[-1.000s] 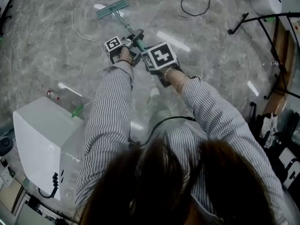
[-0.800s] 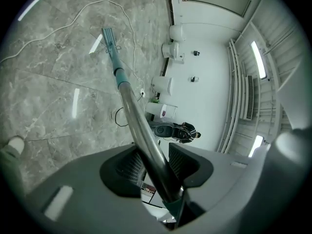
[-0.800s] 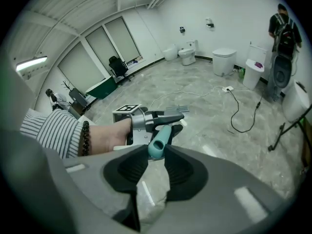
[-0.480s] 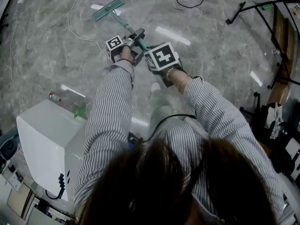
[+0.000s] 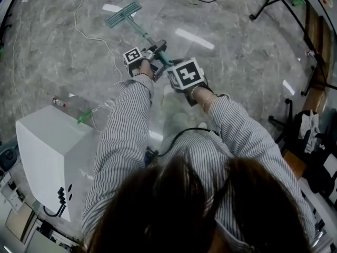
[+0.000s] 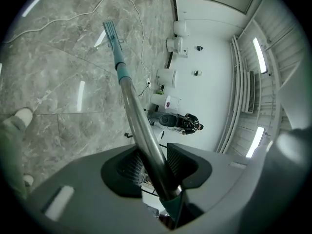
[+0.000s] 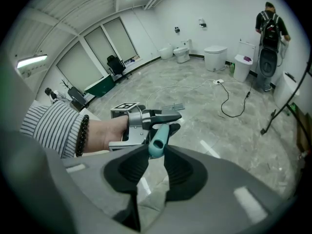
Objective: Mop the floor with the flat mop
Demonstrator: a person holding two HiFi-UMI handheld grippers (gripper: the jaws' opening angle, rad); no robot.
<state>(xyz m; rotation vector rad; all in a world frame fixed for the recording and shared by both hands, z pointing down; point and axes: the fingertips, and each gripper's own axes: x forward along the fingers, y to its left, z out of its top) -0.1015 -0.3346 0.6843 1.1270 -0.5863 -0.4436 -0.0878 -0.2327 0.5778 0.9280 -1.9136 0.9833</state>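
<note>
Glossy grey marble floor [image 5: 247,51], white cable [image 5: 75,22], flat mop [image 5: 124,13].

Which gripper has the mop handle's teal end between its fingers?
The right gripper clamps the teal end; the left gripper's fingers have just been closing round the silver shaft further down.

Glossy marbled stone floor [image 5: 52,46]; shiny smooth metal mop pole [image 6: 139,121]; matt plastic handle end [image 7: 157,139].

My left gripper [image 6: 152,164], jaws just closing, pads pressing the flat mop handle [image 6: 135,113] between them; it runs toward eleven o'clock, mop head [image 6: 111,33] on marble floor [image 6: 53,82].
</note>
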